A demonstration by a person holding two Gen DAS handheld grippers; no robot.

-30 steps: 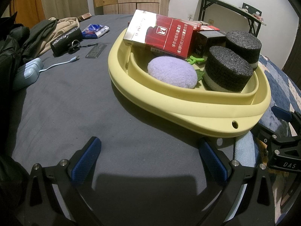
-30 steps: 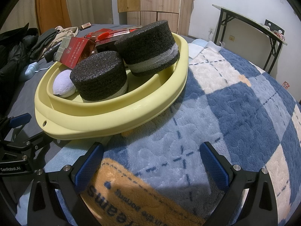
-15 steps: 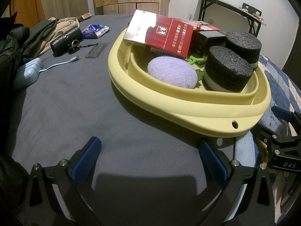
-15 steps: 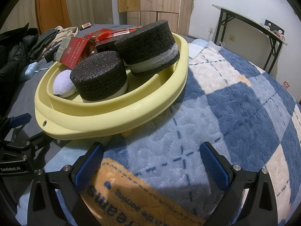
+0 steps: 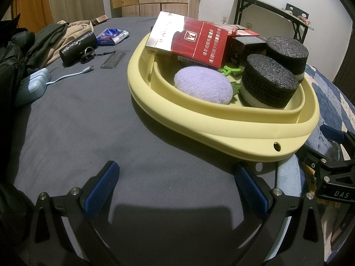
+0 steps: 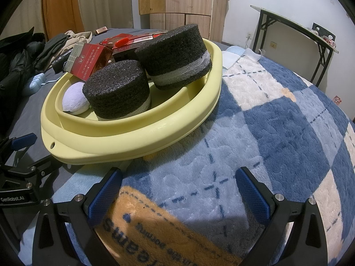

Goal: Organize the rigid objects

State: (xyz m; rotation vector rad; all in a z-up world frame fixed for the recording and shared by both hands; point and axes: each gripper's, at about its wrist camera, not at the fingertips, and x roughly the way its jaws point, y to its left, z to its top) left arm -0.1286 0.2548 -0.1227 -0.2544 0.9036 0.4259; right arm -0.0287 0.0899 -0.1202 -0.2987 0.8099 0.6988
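Your yellow basin (image 5: 233, 130) sits on the bed, straddling the seam between the grey sheet (image 5: 88, 122) and the blue checked blanket (image 6: 277, 133). Inside it, you have two black foam cylinders (image 5: 269, 81) standing side by side at the right; in the right wrist view the farther one (image 6: 175, 53) leans tilted against the rim. A lilac plush pad (image 5: 203, 84) lies just beside the nearer cylinder, with a green plastic piece (image 5: 230, 69) between them. A red carton (image 5: 188, 41) rests slanted across the far rim, a dark box (image 5: 246, 48) behind it.

Your left gripper (image 5: 175, 190) hangs over the grey sheet just short of the basin, fingers spread wide, nothing between them. Your right gripper (image 6: 177, 192) hangs over the blanket, likewise spread and empty, near the basin's rim but apart from it.

Outside the basin, at the far left of the sheet: a black pouch (image 5: 77, 47), a blue packet (image 5: 113, 36), a pale blue charger with its cable (image 5: 33, 86), and heaped clothing (image 5: 44, 42).
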